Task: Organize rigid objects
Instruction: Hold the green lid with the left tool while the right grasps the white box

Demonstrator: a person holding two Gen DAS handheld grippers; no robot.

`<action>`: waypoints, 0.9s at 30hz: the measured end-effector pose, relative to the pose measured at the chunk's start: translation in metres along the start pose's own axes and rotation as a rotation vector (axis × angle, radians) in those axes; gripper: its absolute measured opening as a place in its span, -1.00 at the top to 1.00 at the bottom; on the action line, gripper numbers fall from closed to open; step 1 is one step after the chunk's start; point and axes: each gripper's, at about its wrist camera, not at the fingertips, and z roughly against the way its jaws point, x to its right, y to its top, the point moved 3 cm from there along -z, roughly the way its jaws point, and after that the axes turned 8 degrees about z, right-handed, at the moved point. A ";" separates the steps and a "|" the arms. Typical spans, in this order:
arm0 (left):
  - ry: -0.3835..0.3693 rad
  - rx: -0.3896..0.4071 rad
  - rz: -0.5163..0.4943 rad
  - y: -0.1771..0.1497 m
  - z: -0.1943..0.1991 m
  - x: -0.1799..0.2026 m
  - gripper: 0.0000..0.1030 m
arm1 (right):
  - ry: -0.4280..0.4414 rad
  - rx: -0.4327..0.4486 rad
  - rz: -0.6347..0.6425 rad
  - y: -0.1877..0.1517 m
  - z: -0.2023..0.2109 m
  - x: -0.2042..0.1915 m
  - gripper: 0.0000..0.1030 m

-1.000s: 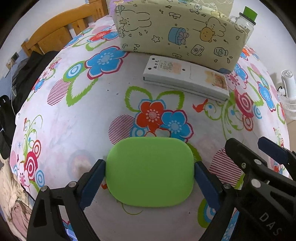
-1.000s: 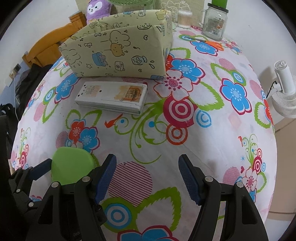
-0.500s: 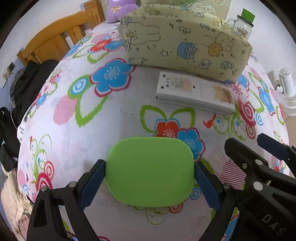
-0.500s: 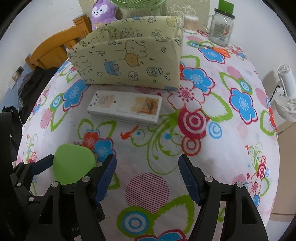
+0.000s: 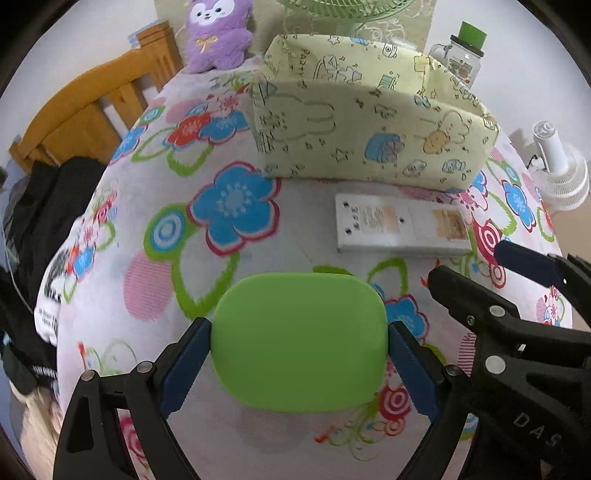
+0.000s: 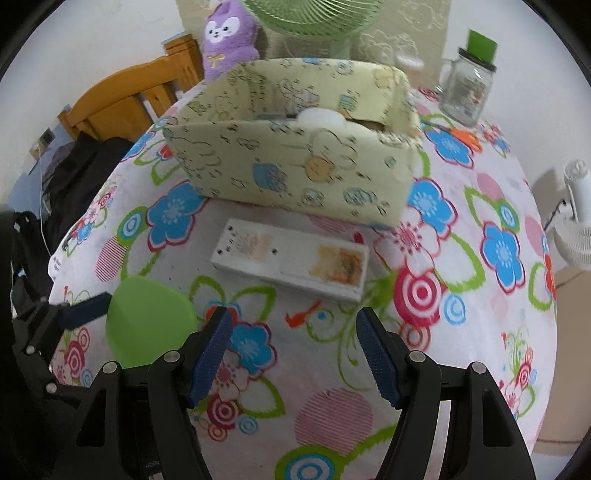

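My left gripper (image 5: 299, 365) is shut on a green rounded flat case (image 5: 300, 341) and holds it above the flowered tablecloth. The case also shows in the right wrist view (image 6: 147, 325), at the lower left. A white power strip (image 5: 400, 230) lies face down in front of a pale yellow cartoon-print storage box (image 5: 369, 144). In the right wrist view the box (image 6: 295, 166) is open at the top with white items inside, and the strip (image 6: 291, 264) lies just before it. My right gripper (image 6: 293, 354) is open and empty, above the cloth short of the strip.
A glass jar with a green lid (image 6: 469, 85), a purple plush toy (image 6: 229, 33) and a green fan (image 6: 310, 18) stand behind the box. A wooden chair (image 5: 85, 110) with dark clothing is at the left. A small white fan (image 6: 576, 221) stands off the table's right edge.
Both grippers have risen and pulled back, so more of the table and the box's open top show. The left gripper still holds the green case.
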 end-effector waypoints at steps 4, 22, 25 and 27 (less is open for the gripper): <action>-0.023 -0.001 -0.038 0.015 -0.007 -0.006 -0.84 | -0.016 0.003 0.061 0.013 -0.004 -0.003 -0.41; 0.016 -0.060 -0.036 0.014 -0.029 0.015 -0.84 | 0.149 -0.062 0.491 0.038 -0.040 -0.005 -0.41; 0.032 -0.070 -0.011 0.012 -0.032 0.014 -0.84 | 0.174 -0.073 0.548 0.039 -0.048 -0.006 -0.41; 0.043 -0.074 -0.001 0.009 -0.032 0.016 -0.84 | 0.186 -0.072 0.585 0.039 -0.052 -0.008 -0.41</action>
